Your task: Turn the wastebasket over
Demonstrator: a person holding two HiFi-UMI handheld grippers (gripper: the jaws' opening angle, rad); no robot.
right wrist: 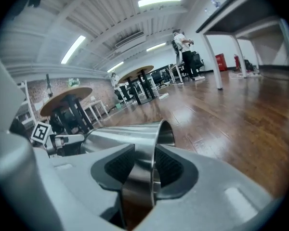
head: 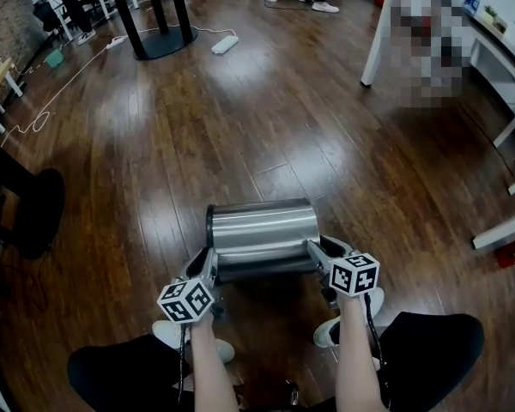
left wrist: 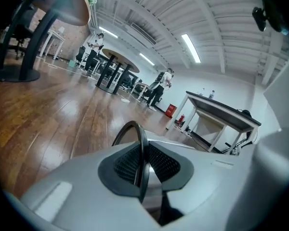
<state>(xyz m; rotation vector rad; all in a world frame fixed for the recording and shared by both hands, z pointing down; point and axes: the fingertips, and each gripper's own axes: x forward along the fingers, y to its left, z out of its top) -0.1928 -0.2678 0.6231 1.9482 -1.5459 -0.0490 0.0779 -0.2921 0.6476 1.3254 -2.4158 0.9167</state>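
Wastebasket (head: pixel 262 230) looked light, thin slick steel. Fingers of left gripper (head: pixel 211 263) clamped its 9 o'clock rim, right gripper (head: pixel 312 249) the 3 o'clock rim.

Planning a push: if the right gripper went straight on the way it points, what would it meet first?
The wastebasket: the right gripper is clamped on its steel wall, so that blocks it at once. Beyond, probably only wooden floor.

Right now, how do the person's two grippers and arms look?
Both the left gripper and right gripper are pale grey, with dark ribbed pads and a white cube of black square markers. Thin dark cords run along bare forearms.
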